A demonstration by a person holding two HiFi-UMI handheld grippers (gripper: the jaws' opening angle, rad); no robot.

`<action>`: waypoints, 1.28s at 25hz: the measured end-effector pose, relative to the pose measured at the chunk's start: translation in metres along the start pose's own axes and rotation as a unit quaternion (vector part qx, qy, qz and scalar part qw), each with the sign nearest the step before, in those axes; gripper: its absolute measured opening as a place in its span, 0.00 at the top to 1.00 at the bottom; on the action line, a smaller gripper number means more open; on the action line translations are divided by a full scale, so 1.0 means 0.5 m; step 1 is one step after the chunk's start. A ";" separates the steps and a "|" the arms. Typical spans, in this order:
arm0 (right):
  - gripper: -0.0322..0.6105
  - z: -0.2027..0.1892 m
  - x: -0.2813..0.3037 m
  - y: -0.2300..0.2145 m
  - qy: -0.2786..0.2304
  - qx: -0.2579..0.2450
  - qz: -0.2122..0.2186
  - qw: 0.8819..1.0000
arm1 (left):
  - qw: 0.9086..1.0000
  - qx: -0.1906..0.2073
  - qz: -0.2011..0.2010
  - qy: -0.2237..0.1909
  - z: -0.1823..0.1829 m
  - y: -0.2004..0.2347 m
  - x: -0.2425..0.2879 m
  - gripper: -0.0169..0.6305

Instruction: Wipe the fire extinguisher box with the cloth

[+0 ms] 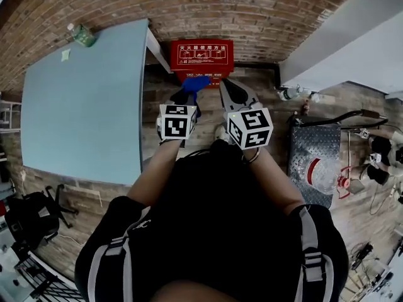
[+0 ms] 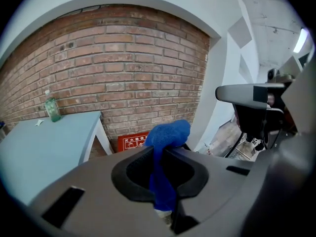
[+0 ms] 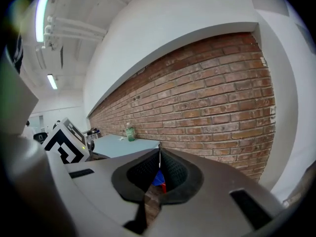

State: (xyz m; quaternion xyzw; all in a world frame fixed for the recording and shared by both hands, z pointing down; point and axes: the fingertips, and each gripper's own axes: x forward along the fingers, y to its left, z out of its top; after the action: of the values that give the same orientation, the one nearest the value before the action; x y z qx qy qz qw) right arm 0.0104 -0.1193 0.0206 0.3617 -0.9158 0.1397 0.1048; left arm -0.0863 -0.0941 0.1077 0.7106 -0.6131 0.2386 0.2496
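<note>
Head view is showing my left gripper (image 1: 189, 94) clamping shut on the blue cloth (image 1: 194, 83), bunched so a wad is sticking out past the tips, ready to be used as the wiping pad. In the left gripper view the cloth (image 2: 167, 133) is running down between the jaws, pinched. My right gripper (image 1: 227, 87) is hanging just beside it, jaws pressed together with nothing between them; I am judging it is only standing by. Through the hole behind its tips in the right gripper view (image 3: 159, 153) I am seeing bits of blue and red.

Farther out, the red fire extinguisher box (image 1: 201, 52) is sitting on the floor against the brick wall (image 1: 252, 11), just right of the light-blue table (image 1: 82, 106). I am seeing no wiping yet.

Hard to make out:
- The cloth and grippers are covering the box's near edge.
- I cannot tell whether cloth and box are touching.
- The box's print is too small to read.
</note>
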 end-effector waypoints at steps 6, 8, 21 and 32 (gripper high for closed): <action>0.92 0.016 0.062 -0.038 0.024 -0.020 0.027 0.999 | 0.999 -0.028 0.016 0.018 0.009 0.038 0.054 0.91; 0.92 0.021 0.070 -0.052 0.025 -0.017 0.020 0.999 | 0.999 -0.026 0.015 0.019 0.020 0.046 0.062 0.91; 0.92 -0.037 0.066 -0.024 0.049 -0.006 -0.044 0.998 | 0.999 -0.018 -0.017 0.033 -0.011 0.083 0.068 0.91; 0.92 -0.168 0.100 -0.067 0.095 0.039 -0.023 0.994 | 0.993 -0.046 -0.018 0.103 -0.147 0.067 0.202 0.91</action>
State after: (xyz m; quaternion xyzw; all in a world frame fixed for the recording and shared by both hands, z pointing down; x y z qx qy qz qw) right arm 0.0053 -0.1463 0.1199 0.3712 -0.8870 0.2069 0.1807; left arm -0.1085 -0.1267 0.2311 0.6809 -0.5818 0.2777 0.3476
